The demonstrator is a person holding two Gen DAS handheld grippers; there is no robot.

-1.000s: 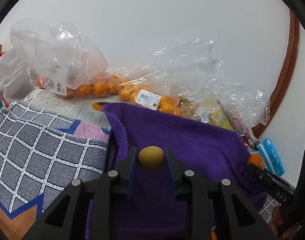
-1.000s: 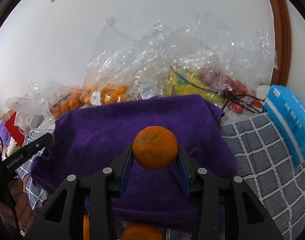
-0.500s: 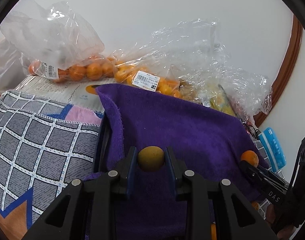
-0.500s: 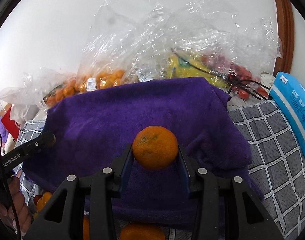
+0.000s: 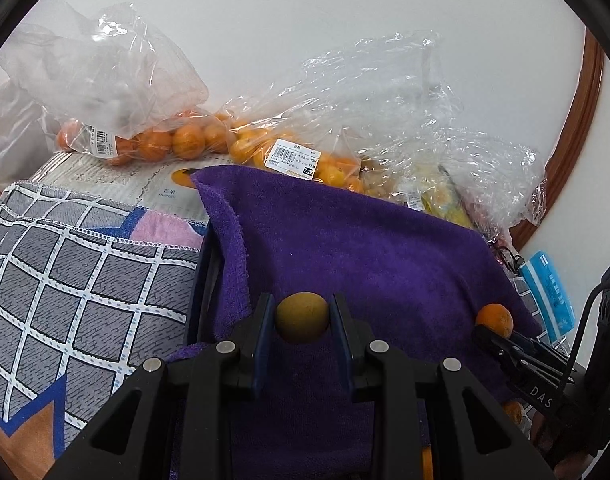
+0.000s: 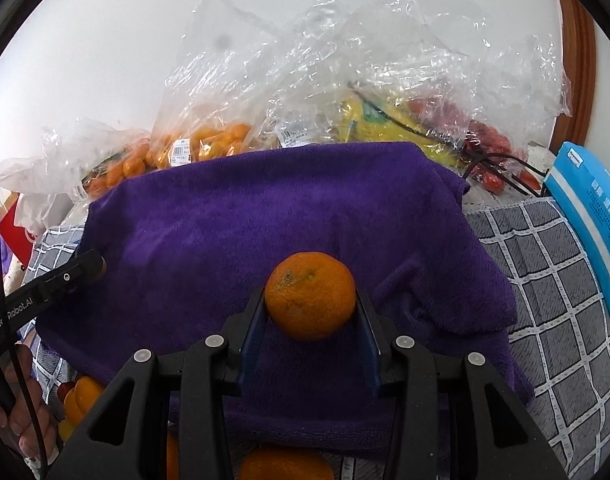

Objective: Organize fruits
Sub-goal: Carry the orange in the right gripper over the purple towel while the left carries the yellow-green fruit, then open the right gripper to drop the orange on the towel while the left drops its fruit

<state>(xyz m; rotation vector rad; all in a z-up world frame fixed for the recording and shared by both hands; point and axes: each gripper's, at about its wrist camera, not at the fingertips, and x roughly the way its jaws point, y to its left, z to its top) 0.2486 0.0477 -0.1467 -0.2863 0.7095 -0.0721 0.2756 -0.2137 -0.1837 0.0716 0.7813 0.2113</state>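
Note:
My left gripper (image 5: 302, 316) is shut on a small yellow-brown round fruit (image 5: 302, 322) above the near left part of a purple towel (image 5: 365, 248). My right gripper (image 6: 309, 300) is shut on an orange tangerine (image 6: 309, 295) above the near middle of the same towel (image 6: 265, 208). The tangerine and right gripper also show at the right in the left wrist view (image 5: 495, 319). The left gripper's tip shows at the left in the right wrist view (image 6: 91, 268).
Clear plastic bags of oranges (image 5: 177, 142) and other fruit (image 6: 385, 120) lie behind the towel against the white wall. A grey checked cloth (image 5: 65, 272) lies left and right. A blue packet (image 6: 589, 216) is at the right. Loose oranges (image 6: 285, 464) lie near the front.
Both grippers have moved forward and lower over the purple towel, each still holding its fruit. The towel fills more of both views.

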